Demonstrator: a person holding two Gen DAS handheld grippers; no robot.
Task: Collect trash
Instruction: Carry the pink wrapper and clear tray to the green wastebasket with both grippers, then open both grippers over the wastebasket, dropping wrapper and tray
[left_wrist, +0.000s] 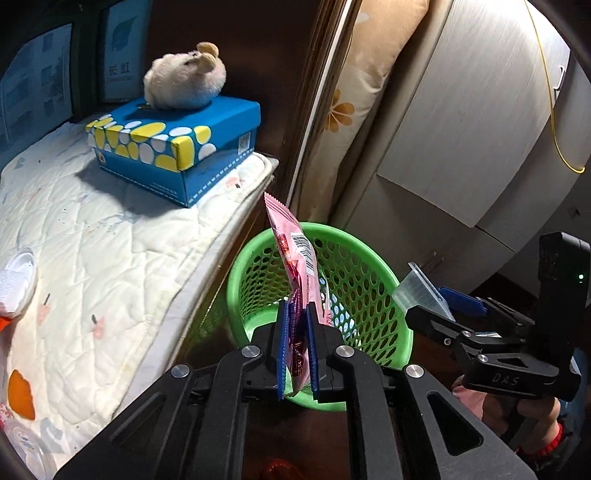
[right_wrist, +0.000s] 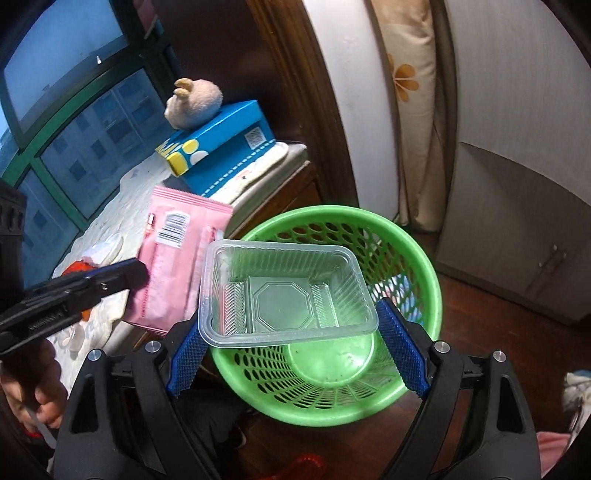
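Above the green basket (left_wrist: 354, 280), in the left wrist view, the left tongs (left_wrist: 297, 350) stand narrow on the lower edge of a pink wrapper (left_wrist: 295, 258), which rises upright over the basket rim. The wrapper is thin glossy film with a serrated top seal and a printed barcode, so it will flutter when let go. A release should therefore wait until the wrapper hangs inside the rim. The basket is rigid perforated plastic, round and tapered.

Over the same basket (right_wrist: 424, 266), in the right wrist view, the right tongs (right_wrist: 295, 354) stand wide, their blue ribbed pads (right_wrist: 400, 354) at the sides of a clear plastic tray (right_wrist: 284, 291). The tray is thin, ribbed and rectangular with a flared lip. It sits centred above the basket opening; a plain opening of the tongs should drop it in. The left tongs' wrapper (right_wrist: 177, 258) hangs beside the rim, over the quilted bed (right_wrist: 129, 184).
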